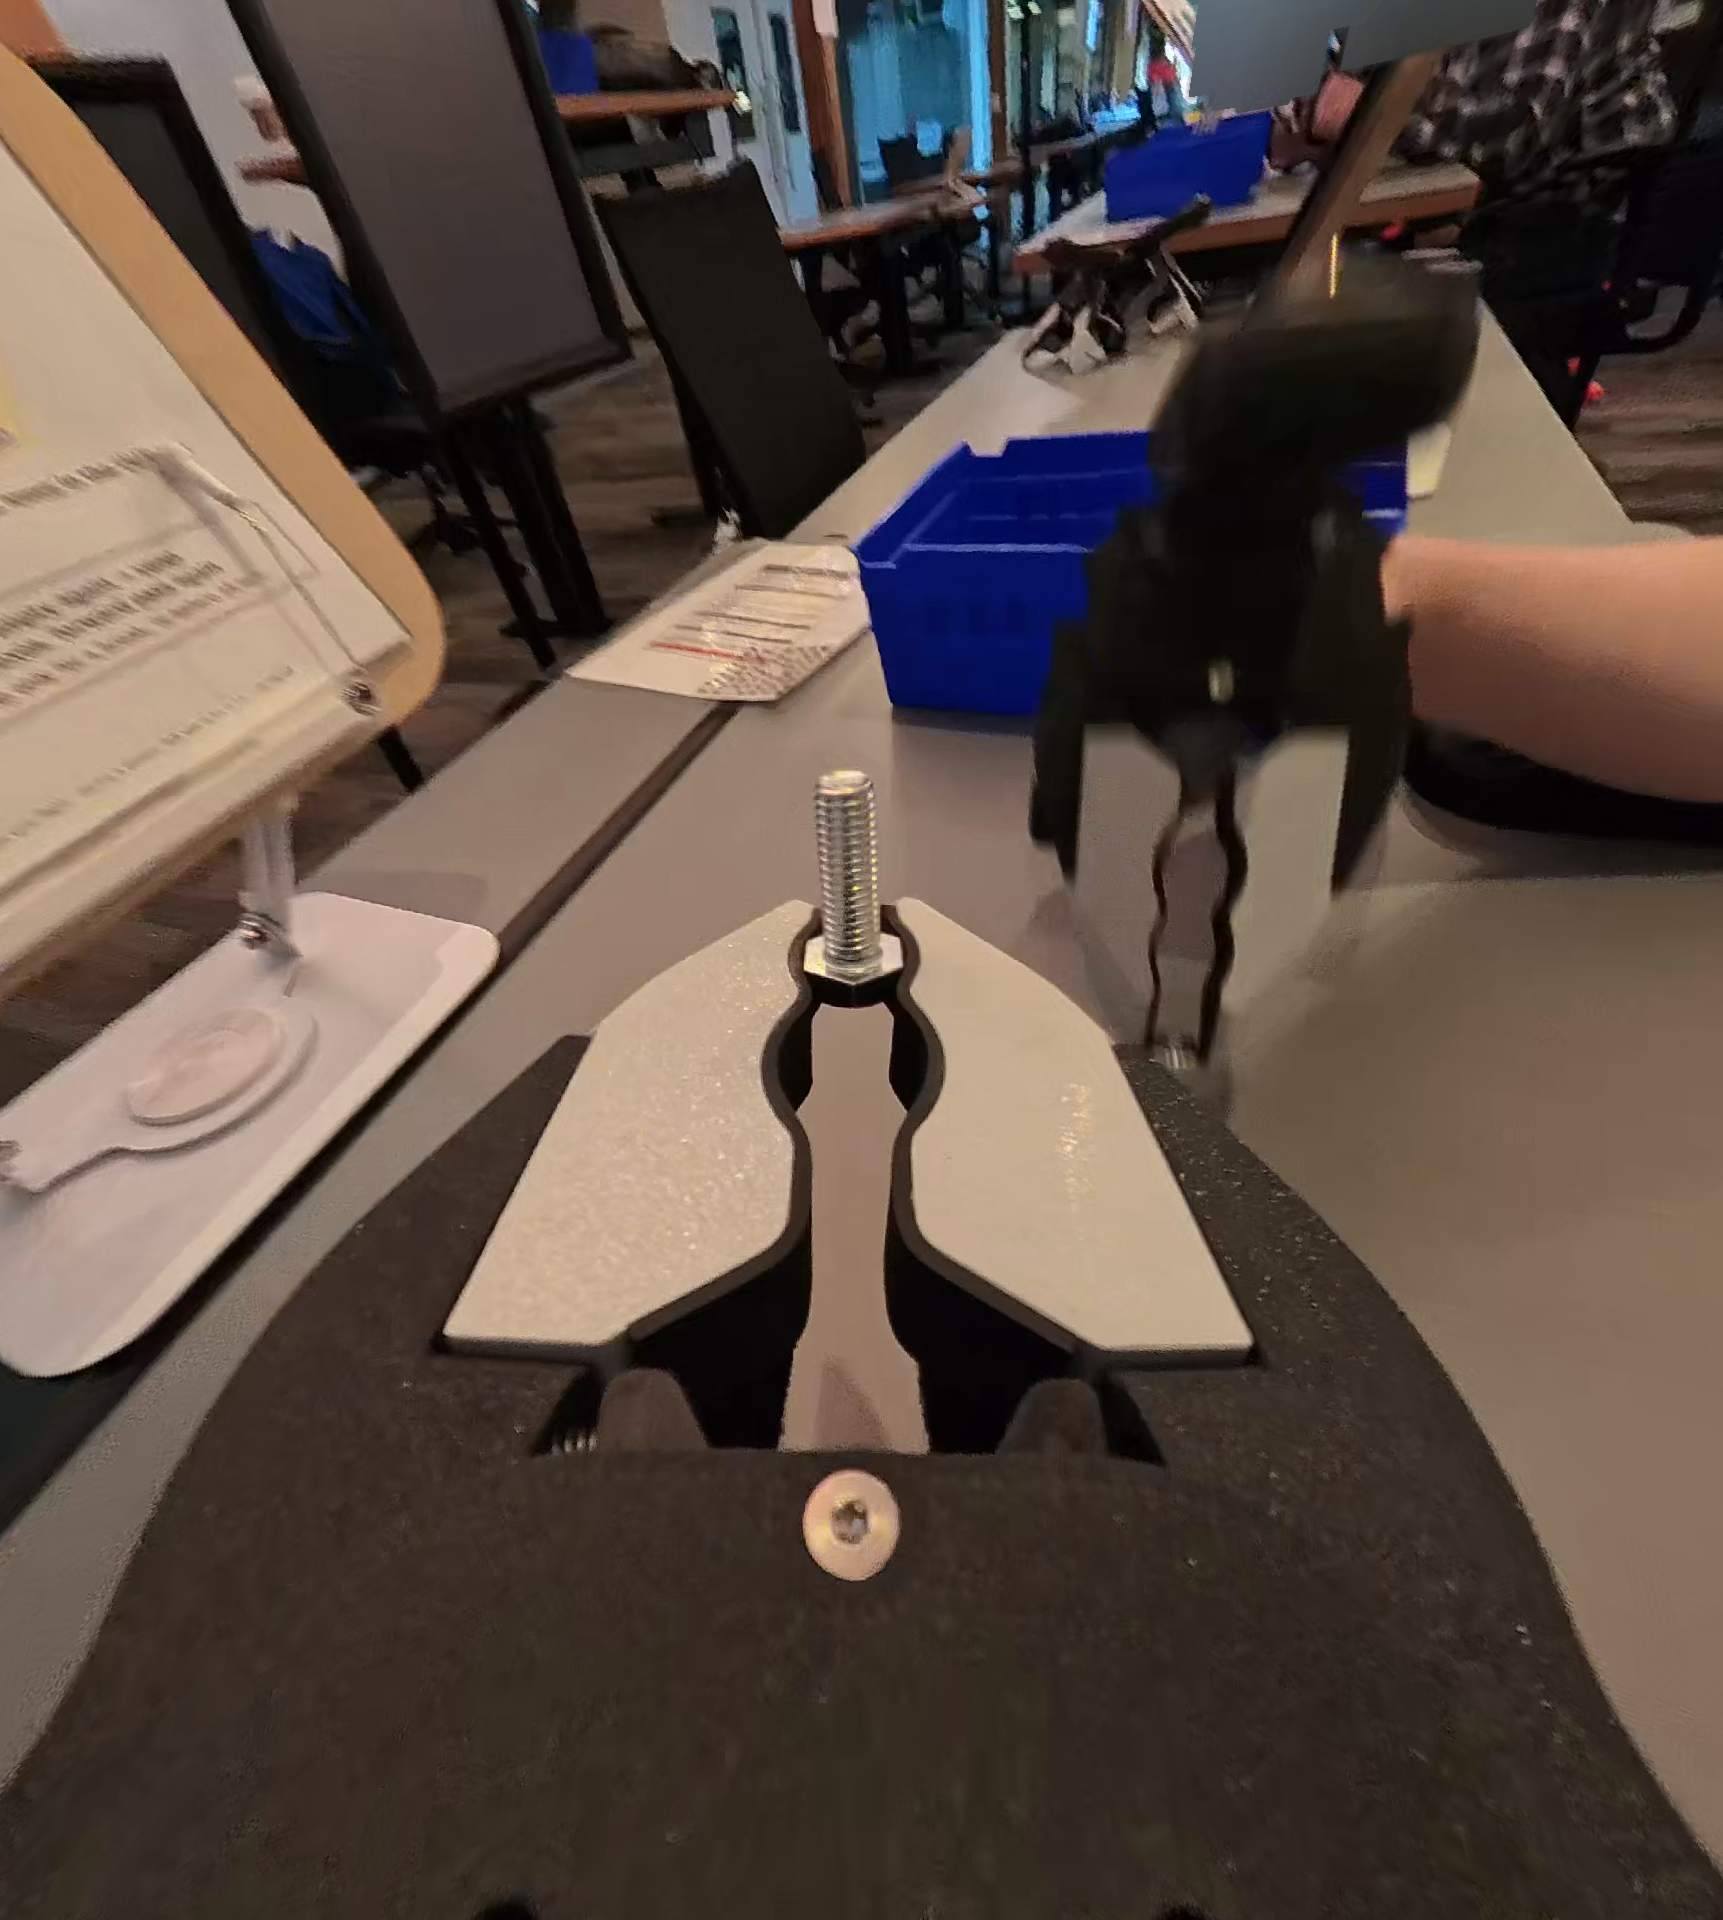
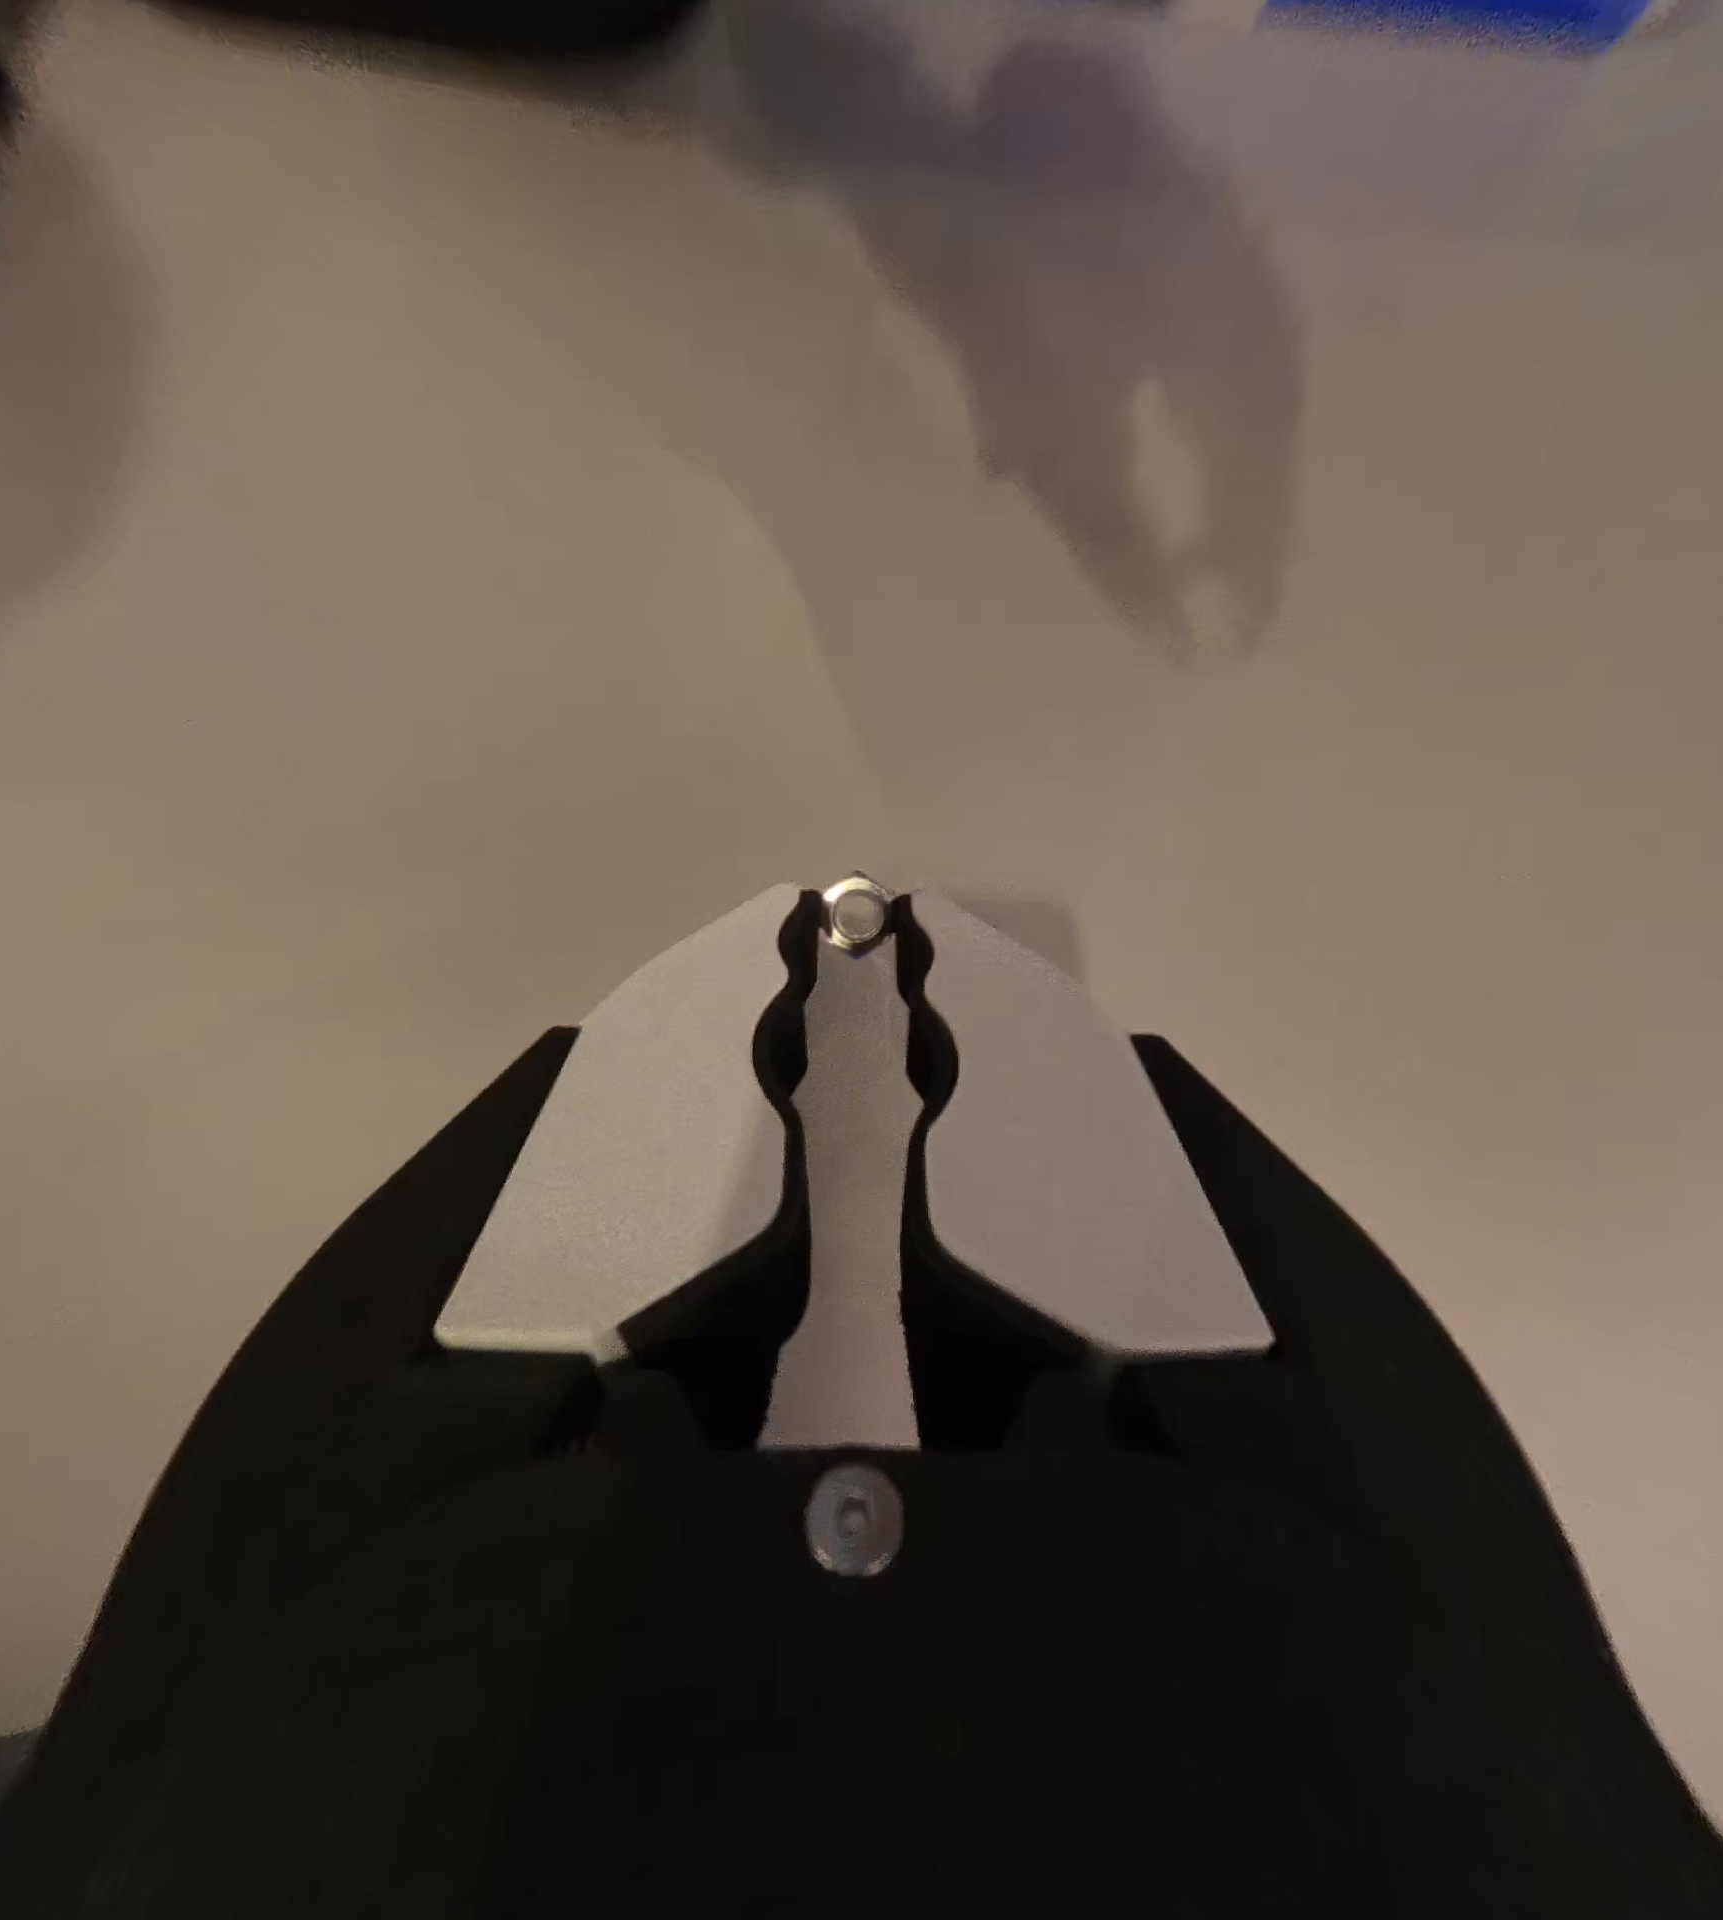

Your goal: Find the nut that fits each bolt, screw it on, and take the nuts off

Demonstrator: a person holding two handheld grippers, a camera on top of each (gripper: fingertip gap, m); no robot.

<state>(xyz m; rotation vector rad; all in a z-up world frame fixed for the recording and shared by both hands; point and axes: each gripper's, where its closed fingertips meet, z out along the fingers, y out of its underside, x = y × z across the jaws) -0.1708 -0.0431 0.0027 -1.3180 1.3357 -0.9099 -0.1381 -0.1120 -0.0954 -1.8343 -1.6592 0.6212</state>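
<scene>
In the left wrist view my left gripper [image 1: 849, 961] is shut on the hex head of a silver bolt [image 1: 844, 862], whose threaded shank stands upright above the fingertips. My right gripper [image 1: 1181, 1044] shows blurred to its right, pointing down at the grey table, held by a person's hand. In the right wrist view my right gripper [image 2: 857, 920] is shut on a small silver hex nut [image 2: 857, 916] at its fingertips, close above the table [image 2: 421, 727]. The nut is apart from the bolt.
A blue bin [image 1: 1002, 582] stands behind the right gripper, with a printed sheet [image 1: 743, 623] to its left. A tilted sign on a white stand [image 1: 161, 1122] is at the left. The person's forearm [image 1: 1615, 665] reaches in from the right. The tips of one gripper are about 12 centimeters away from the tips of the other.
</scene>
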